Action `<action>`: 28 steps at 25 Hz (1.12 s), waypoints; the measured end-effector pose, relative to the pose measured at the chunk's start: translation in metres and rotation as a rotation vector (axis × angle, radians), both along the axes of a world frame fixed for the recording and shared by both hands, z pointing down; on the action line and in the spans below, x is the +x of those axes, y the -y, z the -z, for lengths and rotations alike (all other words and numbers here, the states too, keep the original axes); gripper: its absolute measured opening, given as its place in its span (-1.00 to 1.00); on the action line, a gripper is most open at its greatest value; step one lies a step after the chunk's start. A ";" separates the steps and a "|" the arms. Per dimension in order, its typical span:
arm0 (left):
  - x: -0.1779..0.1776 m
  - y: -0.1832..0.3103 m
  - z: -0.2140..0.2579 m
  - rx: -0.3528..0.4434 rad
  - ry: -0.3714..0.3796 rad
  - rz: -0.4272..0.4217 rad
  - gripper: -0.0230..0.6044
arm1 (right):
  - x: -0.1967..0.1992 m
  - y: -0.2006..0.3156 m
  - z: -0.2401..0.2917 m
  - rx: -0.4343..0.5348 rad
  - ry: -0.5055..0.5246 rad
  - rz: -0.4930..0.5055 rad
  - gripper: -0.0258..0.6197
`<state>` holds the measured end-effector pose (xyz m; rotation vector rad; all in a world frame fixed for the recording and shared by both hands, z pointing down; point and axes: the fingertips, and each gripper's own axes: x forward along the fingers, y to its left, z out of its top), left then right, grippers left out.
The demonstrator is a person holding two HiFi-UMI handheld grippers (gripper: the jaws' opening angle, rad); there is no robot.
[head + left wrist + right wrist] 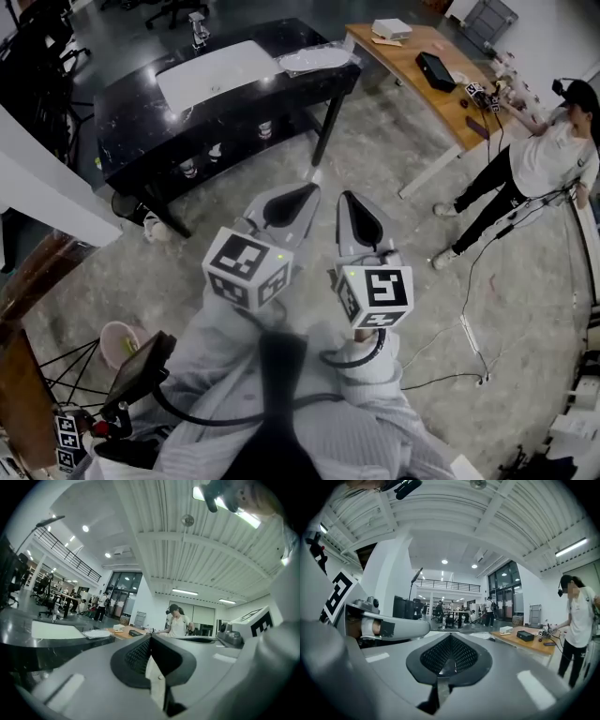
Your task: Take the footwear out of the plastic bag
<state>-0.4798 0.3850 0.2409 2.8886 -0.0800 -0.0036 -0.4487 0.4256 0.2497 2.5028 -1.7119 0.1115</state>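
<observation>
Pink bucket [117,342]: on the floor [375,159] at the far left, low down, beside the legs of a stand.
Screen on the stand [141,366]: tilted, just right of the bucket and close to the person holding the grippers.
Black surface [141,122]: a long dark top across the upper left, well away from both grippers.
White sheet [211,75]: lies flat along the middle of the black surface.
Plastic bag [317,59]: clear and crumpled, lying on the right end of the black surface just past the white sheet. No gripper touches it, and I cannot tell what it holds.
Left gripper [309,187]: held level in front of the person's chest and pointing toward the black surface. Its marker cube [246,267] sits at the rear. Its own view shows the jaws clenched together with nothing between them.
Right gripper [349,199]: just beside the left one and roughly parallel to it, its marker cube [375,292] nearest the chest. The jaws are clenched, pad against pad, and empty.
Wooden surface [403,61]: upper right, separate from the black one. It carries a white box [391,29] and a black box [436,70].
Other person [544,159]: stands at the far right edge in a white top and dark trousers, reaching onto the far end of the wooden surface.
</observation>
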 end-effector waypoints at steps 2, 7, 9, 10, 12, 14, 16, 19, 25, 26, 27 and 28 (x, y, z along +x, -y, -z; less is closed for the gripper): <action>0.005 -0.007 -0.002 -0.021 -0.009 -0.021 -0.92 | 0.003 -0.008 -0.002 0.000 0.014 -0.005 -0.88; 0.025 -0.028 -0.023 -0.082 0.008 -0.070 -0.92 | 0.027 -0.038 -0.017 0.018 0.066 -0.051 -0.88; 0.038 -0.026 -0.027 -0.104 0.011 -0.072 -0.92 | 0.043 -0.044 -0.024 0.013 0.087 -0.064 -0.88; 0.045 -0.023 -0.028 -0.112 0.011 -0.073 -0.92 | 0.052 -0.045 -0.027 0.013 0.094 -0.072 -0.88; 0.063 -0.016 -0.032 -0.121 0.018 -0.081 -0.92 | 0.073 -0.041 -0.032 0.018 0.108 -0.085 -0.88; 0.085 -0.004 -0.039 -0.124 0.032 -0.087 -0.92 | 0.097 -0.029 -0.038 0.026 0.128 -0.086 -0.88; 0.112 0.015 -0.046 -0.128 0.042 -0.088 -0.92 | 0.124 -0.007 -0.044 0.027 0.142 -0.079 -0.88; 0.162 0.058 -0.049 -0.132 0.045 -0.087 -0.92 | 0.169 0.040 -0.048 0.017 0.135 -0.058 -0.88; 0.270 0.156 -0.037 -0.146 0.035 -0.068 -0.92 | 0.272 0.142 -0.033 0.004 0.105 -0.002 -0.88; 0.285 0.169 -0.036 -0.146 0.034 -0.062 -0.92 | 0.289 0.154 -0.033 0.005 0.111 -0.002 -0.88; 0.299 0.182 -0.036 -0.147 0.035 -0.053 -0.92 | 0.305 0.165 -0.034 0.003 0.119 -0.003 -0.88; 0.313 0.195 -0.038 -0.150 0.040 -0.043 -0.92 | 0.320 0.175 -0.037 -0.002 0.126 -0.003 -0.88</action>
